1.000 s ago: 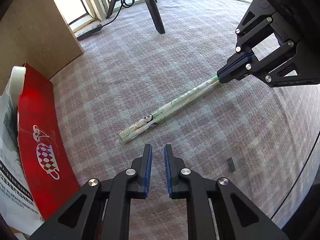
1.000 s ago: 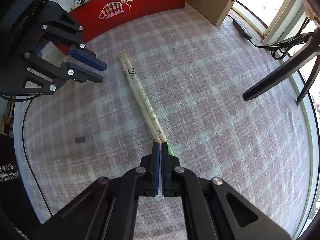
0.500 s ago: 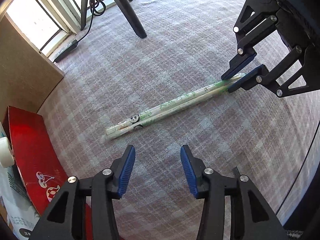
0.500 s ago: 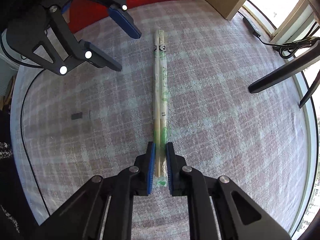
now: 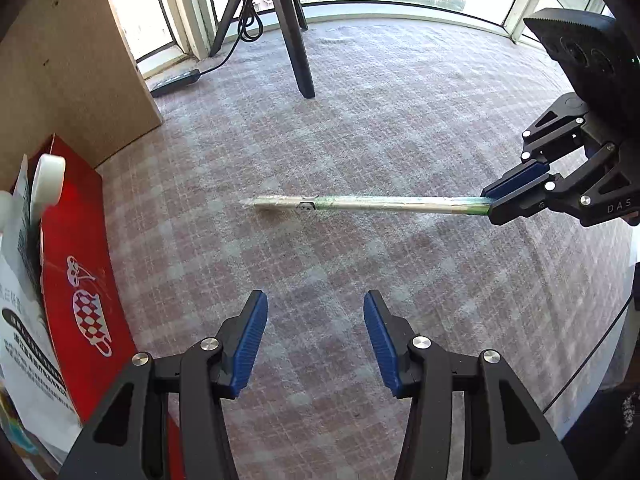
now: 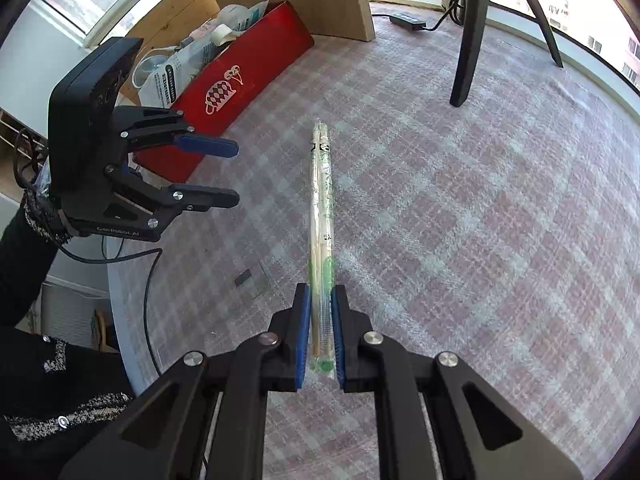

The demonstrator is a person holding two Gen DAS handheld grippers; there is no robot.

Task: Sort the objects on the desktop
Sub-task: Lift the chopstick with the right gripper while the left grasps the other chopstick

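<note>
Green-tipped and plastic-wrapped, the chopsticks (image 6: 321, 216) are off the tabletop (image 6: 460, 220) now: a second ago they lay flat on the checked cloth, and now my right hand-held gripper (image 6: 320, 332) has them pinched by the green end and raised, the far end pointing out level above the cloth. In the left wrist view the chopsticks (image 5: 368, 203) hang across the middle with a faint shadow under the tip. My left hand-held gripper (image 5: 316, 344) has gone from nearly closed to wide apart and holds nothing; it waits beside the red box (image 6: 240, 80), which already has packets and a tape roll in it. The pick is done, I'd say, and what's left is the carry to the red box (image 5: 76, 280) on the left. One worry: gripped at one end, the long pair could swing or slip.
</note>
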